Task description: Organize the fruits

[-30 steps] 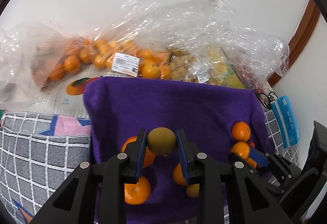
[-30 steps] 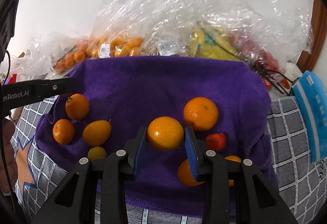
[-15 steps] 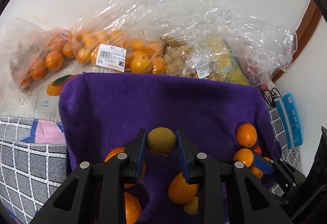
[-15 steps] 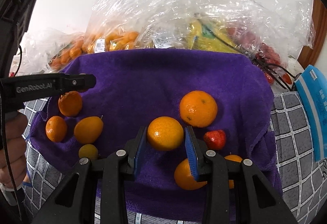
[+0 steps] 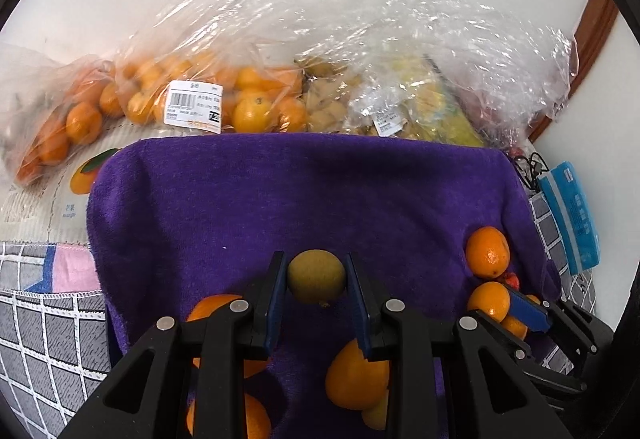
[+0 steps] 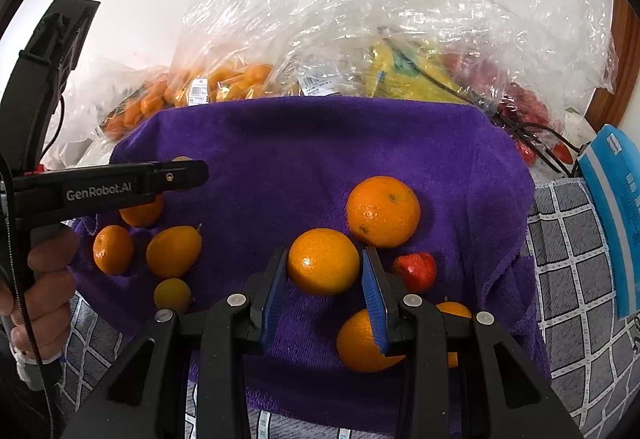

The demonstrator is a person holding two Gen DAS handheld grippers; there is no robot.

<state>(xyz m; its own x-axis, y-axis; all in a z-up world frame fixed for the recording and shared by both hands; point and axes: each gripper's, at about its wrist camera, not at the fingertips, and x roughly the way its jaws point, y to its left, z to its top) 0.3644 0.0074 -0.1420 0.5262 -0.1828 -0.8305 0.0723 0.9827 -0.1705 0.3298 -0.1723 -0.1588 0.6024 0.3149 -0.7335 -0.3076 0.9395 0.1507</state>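
A purple towel holds loose fruit. My left gripper is shut on a small yellow-green round fruit, held above the towel's front left. My right gripper is shut on an orange mandarin, just in front of a bigger orange and left of a strawberry. More oranges lie on the towel's left with a small yellow-green fruit. The left gripper shows in the right wrist view above them.
Clear plastic bags of mandarins and other fruit pile along the wall behind the towel. A blue packet lies at the right on a grey checked cloth. A black cable runs at the back right.
My left gripper has moved right and forward over the towel with its fruit. My right gripper has drawn closer to the bigger orange, still gripping the mandarin.
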